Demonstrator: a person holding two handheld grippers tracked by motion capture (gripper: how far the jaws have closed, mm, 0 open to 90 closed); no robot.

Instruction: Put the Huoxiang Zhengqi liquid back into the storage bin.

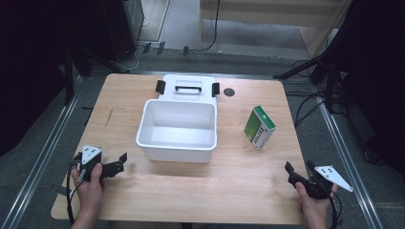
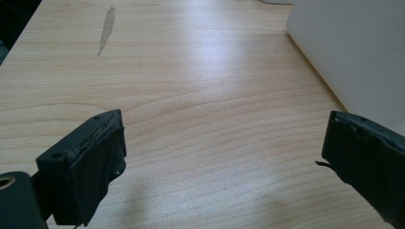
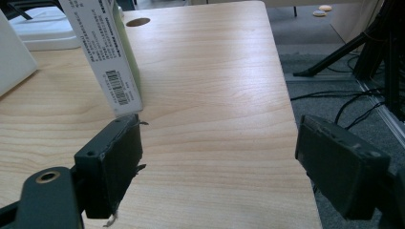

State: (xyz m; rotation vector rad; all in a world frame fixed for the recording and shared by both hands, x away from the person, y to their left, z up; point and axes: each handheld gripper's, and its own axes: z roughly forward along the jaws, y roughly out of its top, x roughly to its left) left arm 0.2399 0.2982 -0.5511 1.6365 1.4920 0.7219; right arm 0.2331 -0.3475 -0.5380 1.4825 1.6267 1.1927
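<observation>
**Both grippers wide and empty at the near edge**

Nearest the person, the left gripper (image 1: pixel 125 163) sits low over the near left part of the wooden table (image 1: pixel 239 181), its jaws spread wide with only bare wood between them. At the near right corner the right gripper (image 1: pixel 300 170) also stands wide apart and grips nothing; in the right gripper view its left jaw lies just short of the green and white carton (image 3: pixel 107 52), not touching it.

Farther in, that carton (image 1: pixel 259 127) stands upright on the right half of the table. The open white bin (image 1: pixel 177 140) sits at the centre, well apart from both grippers, with its lid (image 1: pixel 188 88) lying just behind it.
</observation>
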